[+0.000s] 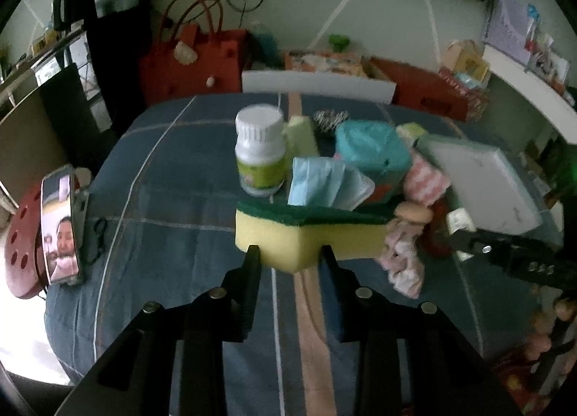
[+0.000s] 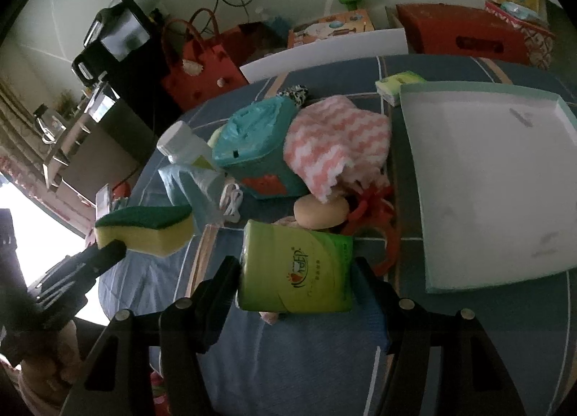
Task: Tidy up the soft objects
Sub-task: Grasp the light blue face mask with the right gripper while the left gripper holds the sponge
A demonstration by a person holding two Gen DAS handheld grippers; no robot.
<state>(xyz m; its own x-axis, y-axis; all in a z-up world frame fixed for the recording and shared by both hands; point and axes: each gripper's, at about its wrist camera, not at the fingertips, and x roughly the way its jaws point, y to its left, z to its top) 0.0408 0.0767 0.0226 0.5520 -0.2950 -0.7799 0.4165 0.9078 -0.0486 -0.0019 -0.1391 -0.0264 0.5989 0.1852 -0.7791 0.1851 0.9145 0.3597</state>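
- Left gripper [image 1: 290, 255]: fingers closed on the yellow-and-green sponge [image 1: 310, 232], pinching its near yellow face; the sponge is lifted clear of the striped bedcover [image 1: 162, 199], long axis crosswise to the fingers.
- Right gripper [image 2: 297, 271]: fingers clamped on the green tissue pack [image 2: 297, 268], held above the bedcover.
- White tray [image 2: 487, 181]: empty, lying ahead and right of the right gripper, which is the nearer; from the sponge it lies across the clutter of pink cloth [image 2: 335, 141] and teal pack [image 2: 259, 149].
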